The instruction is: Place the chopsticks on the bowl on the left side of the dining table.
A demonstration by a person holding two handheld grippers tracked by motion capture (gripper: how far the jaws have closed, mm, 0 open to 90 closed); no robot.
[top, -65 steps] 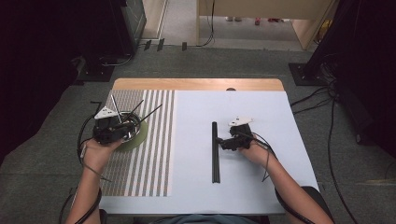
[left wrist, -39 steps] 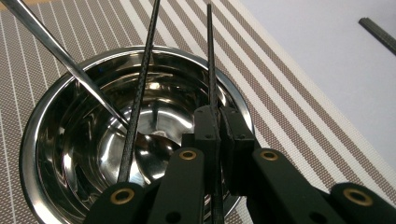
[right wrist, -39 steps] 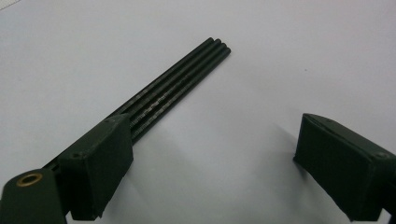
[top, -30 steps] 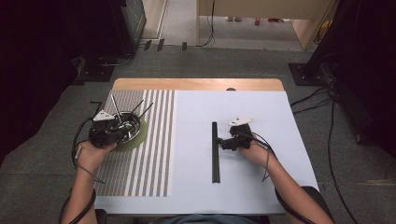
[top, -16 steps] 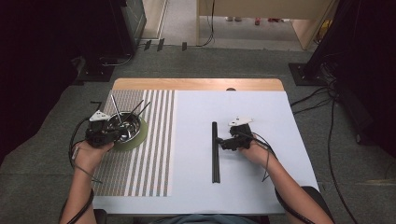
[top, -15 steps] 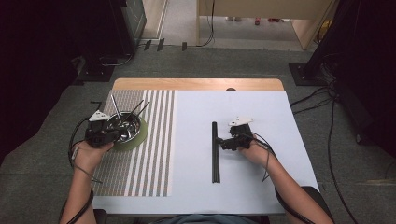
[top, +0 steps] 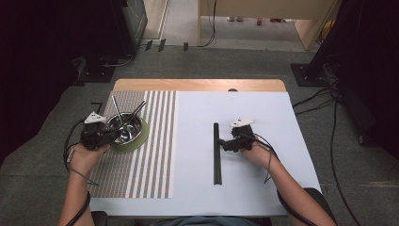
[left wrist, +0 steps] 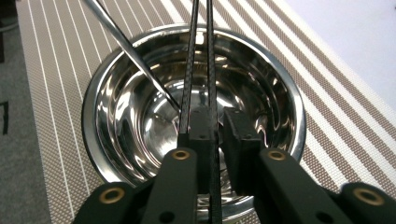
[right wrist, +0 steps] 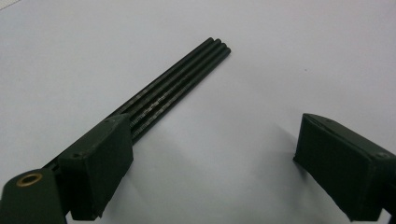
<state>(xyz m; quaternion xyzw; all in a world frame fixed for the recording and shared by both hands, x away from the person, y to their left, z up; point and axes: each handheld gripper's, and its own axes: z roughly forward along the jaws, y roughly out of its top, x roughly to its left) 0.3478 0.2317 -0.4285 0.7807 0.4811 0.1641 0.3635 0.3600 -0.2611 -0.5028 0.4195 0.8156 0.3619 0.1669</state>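
Now the left gripper [top: 109, 135] sits farther left than it did two seconds ago, at the near-left rim of the steel bowl [top: 126, 127], which rests on a green plate [top: 141, 136] on the striped mat [top: 155, 155]. Its jaws are closed on a pair of thin black chopsticks [left wrist: 198, 56] that cross the bowl, beside a silver rod [left wrist: 130, 51] leaning inside it. The right gripper [top: 225, 143] has stayed put on the white table [top: 282, 117], jaws spread wide with nothing between them, one jaw over the bundle of black sticks [top: 216, 153] lying flat on the table
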